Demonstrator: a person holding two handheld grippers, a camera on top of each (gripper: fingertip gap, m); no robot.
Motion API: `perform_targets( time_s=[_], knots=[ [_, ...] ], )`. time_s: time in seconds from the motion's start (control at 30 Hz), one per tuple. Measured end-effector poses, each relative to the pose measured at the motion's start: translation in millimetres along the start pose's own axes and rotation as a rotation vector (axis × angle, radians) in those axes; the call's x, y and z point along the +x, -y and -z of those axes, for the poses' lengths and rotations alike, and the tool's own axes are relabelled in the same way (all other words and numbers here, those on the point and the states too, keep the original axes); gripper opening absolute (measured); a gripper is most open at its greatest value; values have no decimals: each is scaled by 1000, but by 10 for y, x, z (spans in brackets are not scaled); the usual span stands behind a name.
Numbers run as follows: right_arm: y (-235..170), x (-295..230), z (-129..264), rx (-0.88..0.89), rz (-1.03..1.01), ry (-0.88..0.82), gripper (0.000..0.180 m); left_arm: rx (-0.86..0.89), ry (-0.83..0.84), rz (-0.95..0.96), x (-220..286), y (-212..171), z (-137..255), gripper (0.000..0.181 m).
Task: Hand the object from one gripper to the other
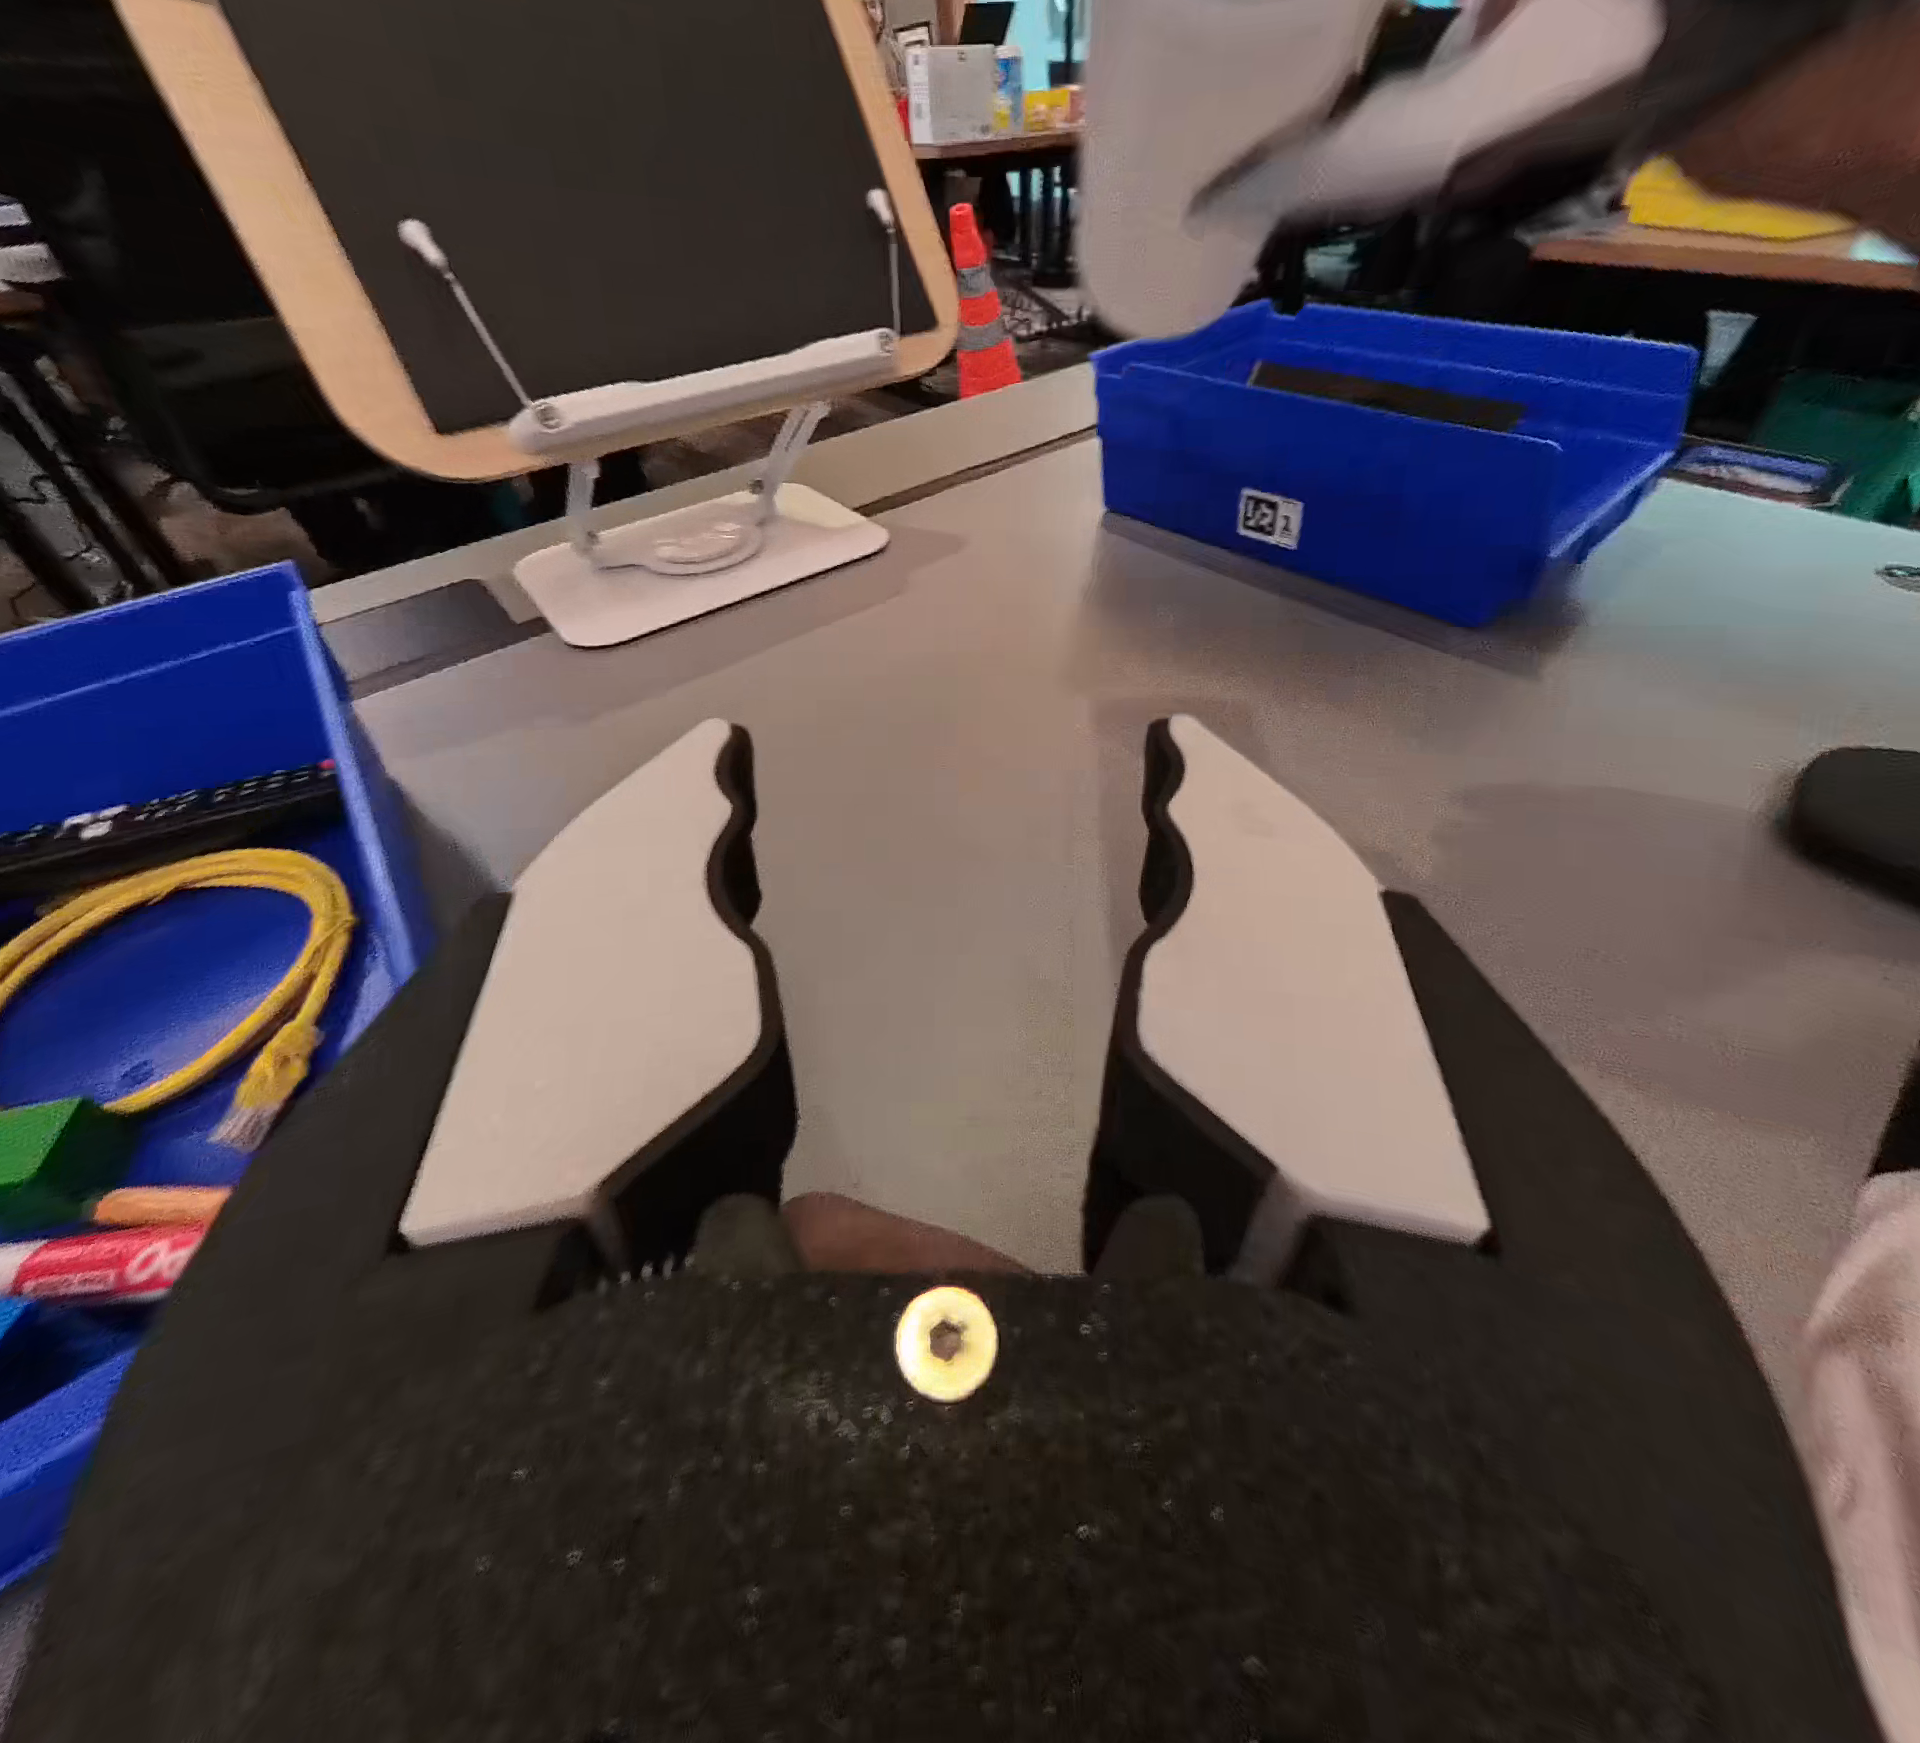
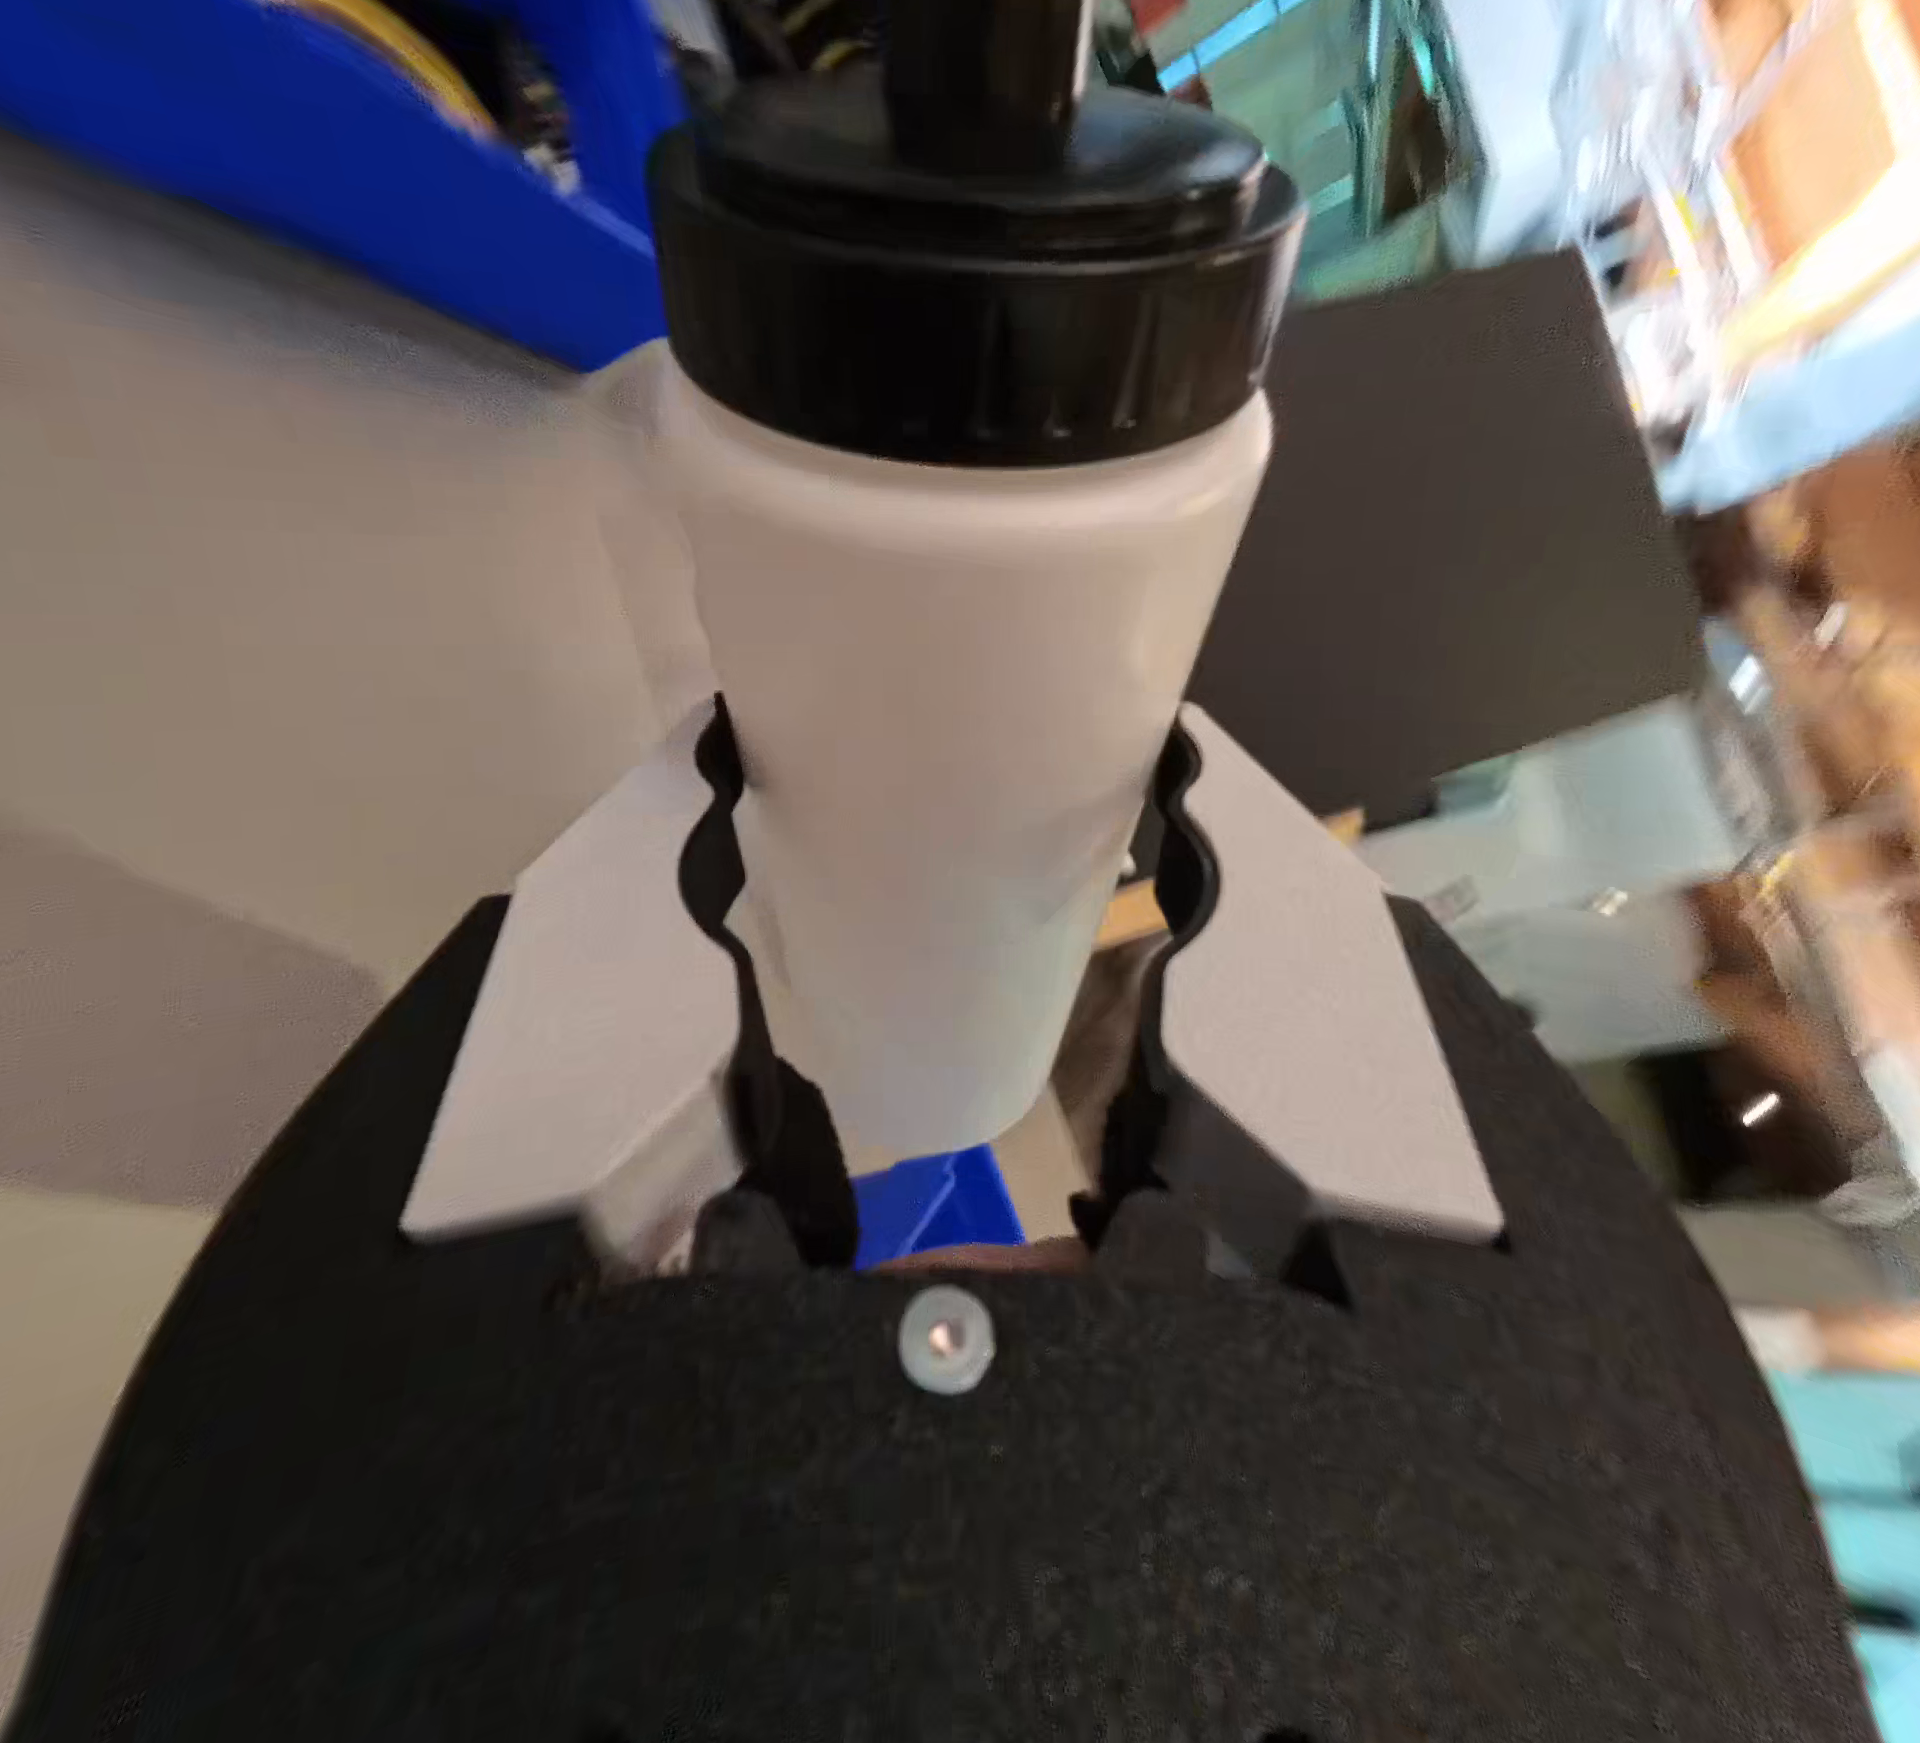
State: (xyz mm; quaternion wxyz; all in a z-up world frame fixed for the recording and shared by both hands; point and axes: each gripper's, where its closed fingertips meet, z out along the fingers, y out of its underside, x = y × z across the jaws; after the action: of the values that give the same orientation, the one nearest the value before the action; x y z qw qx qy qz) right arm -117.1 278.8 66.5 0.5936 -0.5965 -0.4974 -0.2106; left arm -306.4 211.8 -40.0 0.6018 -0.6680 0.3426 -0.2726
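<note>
The right gripper point(image 2: 951, 862) has its fingers point(image 2: 582, 987) pinching the lower body of one white squeeze bottle point(image 2: 966, 675) with a black cap, carried tilted in the air; in the left wrist view that bottle point(image 1: 1205, 135) hangs blurred above the far blue bin point(image 1: 1382, 478). The left gripper point(image 1: 948, 820) sits low over the grey tabletop point(image 1: 956, 685), level, its fingers point(image 1: 613, 976) spread wide around nothing. Two blue bins stand on the tabletop: the near-left bin point(image 1: 208, 654) holds one yellow cable point(image 1: 208, 955) and one remote point(image 1: 177, 810). One book stand point(image 1: 582, 259) stands at the far edge.
</note>
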Motion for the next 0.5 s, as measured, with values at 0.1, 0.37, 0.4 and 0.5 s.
perform_targets(
  time_s=[0.1,0.37,0.4,0.5],
  knots=[
    [-302,780,242,-111,-331,-25,81,-6,-15,89,-93,-44,-28,68],
    [-1675,1073,616,-368,-1300,174,80,-83,-36,251,-177,-316,-130,60],
    [-1879,967,622,-408,-1373,200,80,-73,-31,260,-197,-296,-121,59],
    [-2436,549,605,-569,-1472,259,80,-47,-23,278,-247,-239,-95,58]
  ],
)
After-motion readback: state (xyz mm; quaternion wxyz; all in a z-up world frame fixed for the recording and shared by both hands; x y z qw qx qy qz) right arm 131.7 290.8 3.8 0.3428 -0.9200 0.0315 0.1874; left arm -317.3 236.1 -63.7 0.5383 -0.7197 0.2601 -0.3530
